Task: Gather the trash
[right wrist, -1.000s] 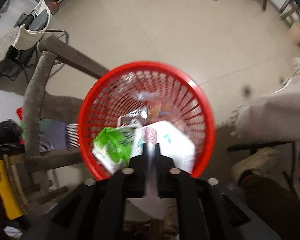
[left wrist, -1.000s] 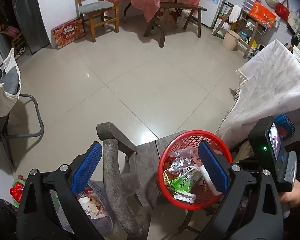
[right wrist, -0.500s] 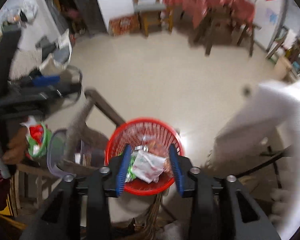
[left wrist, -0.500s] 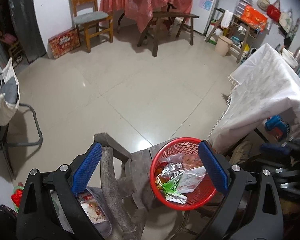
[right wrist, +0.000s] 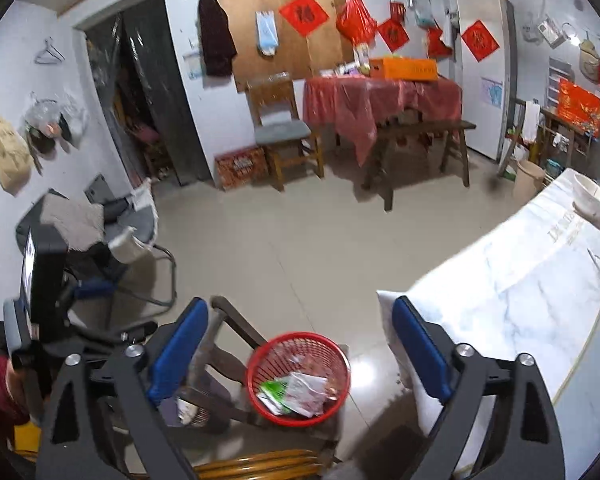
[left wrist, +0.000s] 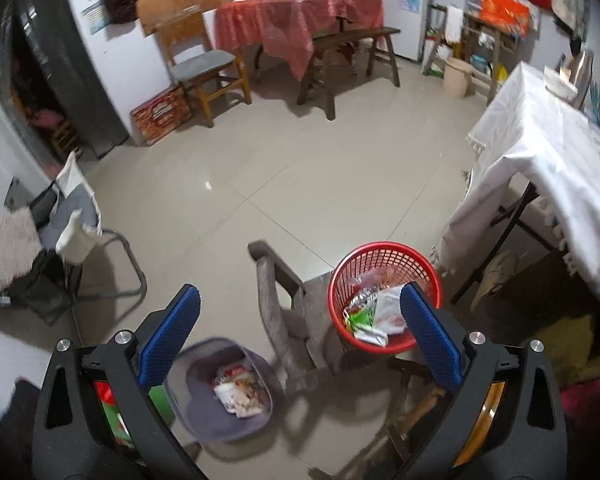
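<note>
Right tool [right wrist: 300, 344] jaws opening, wide apart, nothing between | left tool [left wrist: 300, 332] spread wide, empty | red basket [right wrist: 256, 384] of wrappers [right wrist: 296, 392] on dark wooden chair [left wrist: 284, 320] below both | grey bin [left wrist: 204, 412] beside chair | white-clothed tabletop [right wrist: 520, 300] at right

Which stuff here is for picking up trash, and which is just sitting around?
For the job: red basket, wrappers inside it, grey bin holding a packet.
Just there: wooden chair, red-covered table, bench, white bowl.
</note>
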Available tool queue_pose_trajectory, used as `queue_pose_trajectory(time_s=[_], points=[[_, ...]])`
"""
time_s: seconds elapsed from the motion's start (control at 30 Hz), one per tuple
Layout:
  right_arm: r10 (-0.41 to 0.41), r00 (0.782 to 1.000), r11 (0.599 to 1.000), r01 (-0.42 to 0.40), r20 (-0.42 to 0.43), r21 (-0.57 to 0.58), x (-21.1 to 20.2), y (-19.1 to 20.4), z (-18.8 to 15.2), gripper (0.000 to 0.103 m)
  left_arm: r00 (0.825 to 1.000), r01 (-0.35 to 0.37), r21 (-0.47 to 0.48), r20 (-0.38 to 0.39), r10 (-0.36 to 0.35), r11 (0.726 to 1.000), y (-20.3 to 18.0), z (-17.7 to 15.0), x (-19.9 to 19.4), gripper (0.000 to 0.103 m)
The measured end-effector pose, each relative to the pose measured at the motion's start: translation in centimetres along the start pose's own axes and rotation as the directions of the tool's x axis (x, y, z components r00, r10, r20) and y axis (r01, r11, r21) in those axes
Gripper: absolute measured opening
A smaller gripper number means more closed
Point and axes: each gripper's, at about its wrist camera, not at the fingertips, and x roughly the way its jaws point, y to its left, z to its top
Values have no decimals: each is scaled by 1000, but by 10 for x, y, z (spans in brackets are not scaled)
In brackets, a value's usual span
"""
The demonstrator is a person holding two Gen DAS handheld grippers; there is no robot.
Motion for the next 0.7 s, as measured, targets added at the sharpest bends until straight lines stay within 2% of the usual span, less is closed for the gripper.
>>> queue_pose_trajectory(time_s=[0.1, 0.23, 0.43, 0.57, 0.7], points=[[2, 1000, 1000, -2, -6, 11, -9, 9, -10, 97, 1000, -10, -8, 7, 11, 1000, 2, -18, -4, 96], [-84, 994, 996, 86, -73, 27, 5, 19, -43, 97, 999, -46, 23, -10, 47, 999, -4, -22, 12, 96], [-141, 960, 986, 157, -241, 52, 60, 11, -80, 97, 996, 36, -22, -82, -37, 999, -7, -29, 51, 96], [-193, 940, 980, 201, -280, 2, 84, 21, -94, 97, 992, 59, -24, -111, -61, 998, -13, -34, 71, 96], [-201, 928, 977, 212, -314, 0, 100, 24, -100, 97, 993, 53, -8, -109, -54, 999, -17, -37, 84, 96]])
